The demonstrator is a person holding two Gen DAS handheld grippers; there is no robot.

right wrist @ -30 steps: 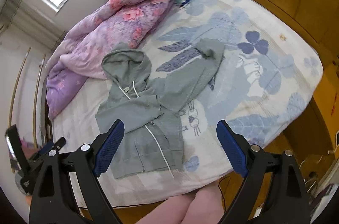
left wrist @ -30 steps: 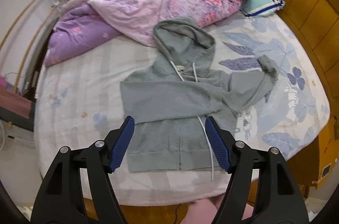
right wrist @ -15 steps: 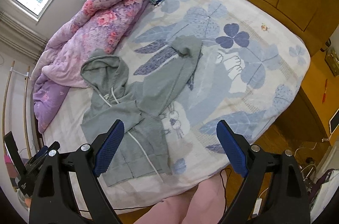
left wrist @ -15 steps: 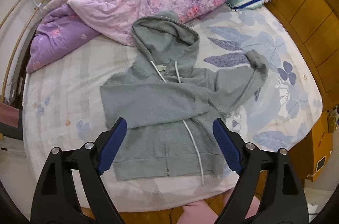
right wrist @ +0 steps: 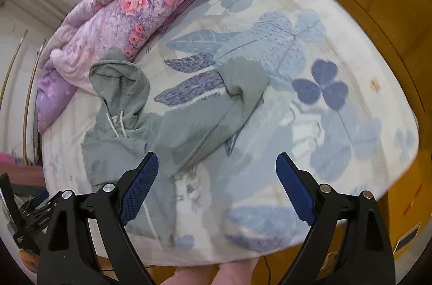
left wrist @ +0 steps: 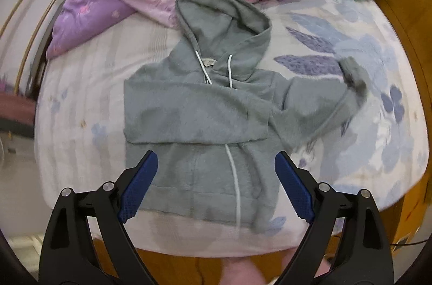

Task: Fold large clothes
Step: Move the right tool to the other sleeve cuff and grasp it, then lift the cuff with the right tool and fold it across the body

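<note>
Grey hoodie: soft, limp, likely bulky; best taken at right sleeve cuff. Left gripper, jaws just widened, and right gripper both gape, empty.

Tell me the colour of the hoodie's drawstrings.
White, against the grey hoodie; the drawstrings show best in the left wrist view.

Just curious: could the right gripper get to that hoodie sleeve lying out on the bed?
Probably yes. The right gripper is open and empty, and the sleeve lies uncovered on the bed ahead.
</note>
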